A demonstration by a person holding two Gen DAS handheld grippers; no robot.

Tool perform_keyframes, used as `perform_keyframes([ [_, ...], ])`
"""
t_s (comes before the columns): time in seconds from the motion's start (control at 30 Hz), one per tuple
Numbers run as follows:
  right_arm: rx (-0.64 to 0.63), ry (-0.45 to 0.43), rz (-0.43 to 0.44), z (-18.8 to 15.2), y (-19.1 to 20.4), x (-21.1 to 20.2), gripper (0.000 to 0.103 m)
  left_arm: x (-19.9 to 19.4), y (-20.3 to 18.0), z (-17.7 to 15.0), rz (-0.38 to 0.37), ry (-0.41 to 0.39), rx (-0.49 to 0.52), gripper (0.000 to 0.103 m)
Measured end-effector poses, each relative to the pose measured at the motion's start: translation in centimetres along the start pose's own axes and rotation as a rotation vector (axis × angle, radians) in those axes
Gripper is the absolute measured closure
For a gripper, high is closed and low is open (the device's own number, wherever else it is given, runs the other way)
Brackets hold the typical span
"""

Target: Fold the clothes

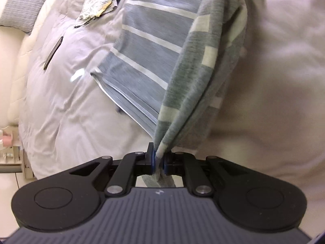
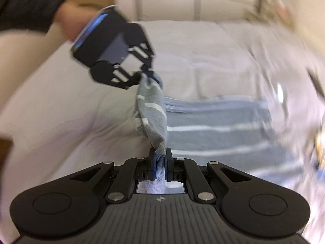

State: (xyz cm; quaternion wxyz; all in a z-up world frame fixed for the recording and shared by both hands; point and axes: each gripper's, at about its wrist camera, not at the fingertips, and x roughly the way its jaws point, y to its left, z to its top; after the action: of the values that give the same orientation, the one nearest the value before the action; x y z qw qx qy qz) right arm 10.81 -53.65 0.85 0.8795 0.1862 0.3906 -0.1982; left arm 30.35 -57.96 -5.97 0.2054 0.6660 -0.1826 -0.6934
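The left tongs are clamped on a bunched edge of the shirt, a grey-blue one with pale stripes, and a short tail of cloth hangs back through the jaws toward the camera. From that grip a lifted fold rises up and to the right in the left wrist view, its underside showing, while the rest of the shirt lies flat on the bed to the left of the fold, stripes running across it. The right tongs are likewise clamped on the shirt, with cloth pinched between the blue pads and spilling behind them. In the right wrist view the raised edge runs as a twisted band from the right tongs up to the left tongs, which sit farther away and left, held by a hand; the flat part of the shirt spreads to the right of this band on the bed. Farther off on the bed, in the left wrist view, lie a crumpled pale cloth, a dark flat phone and a striped pillow at the far left.
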Motion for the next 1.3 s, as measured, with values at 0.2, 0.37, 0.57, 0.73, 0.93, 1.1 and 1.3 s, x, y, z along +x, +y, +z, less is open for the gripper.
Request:
perform_keyframes([
  [0.2,0.2,0.001,0.063,0.2,-10.4,-0.3,0.097,4.9,6.9,5.2,-0.078,0.008,0.057,0.097],
  [0.37,0.374,0.018,0.08,-0.8,-18.8,0.6,0.097,10.6,11.3,9.1,-0.155,0.008,0.074,0.097],
  [0.57,0.53,0.056,0.101,-2.3,-26.6,2.6,0.097,16.6,14.3,12.3,-0.237,0.015,0.09,0.097],
  [0.73,0.616,0.085,0.109,-3.5,-30.1,4.7,0.095,19.9,16.0,12.8,-0.267,0.048,-0.012,0.079],
  [0.93,0.729,0.077,0.04,-5.2,-32.7,4.3,0.086,19.5,19.0,10.5,-0.232,0.054,-0.298,0.074],
  [1.1,0.675,0.06,0.041,-5.0,-32.3,3.6,0.081,17.7,20.2,7.0,-0.189,0.076,-0.481,0.071],
  [1.3,0.576,0.062,0.053,-3.9,-30.2,3.8,0.065,16.8,20.8,4.8,-0.257,0.034,-0.726,0.07],
])
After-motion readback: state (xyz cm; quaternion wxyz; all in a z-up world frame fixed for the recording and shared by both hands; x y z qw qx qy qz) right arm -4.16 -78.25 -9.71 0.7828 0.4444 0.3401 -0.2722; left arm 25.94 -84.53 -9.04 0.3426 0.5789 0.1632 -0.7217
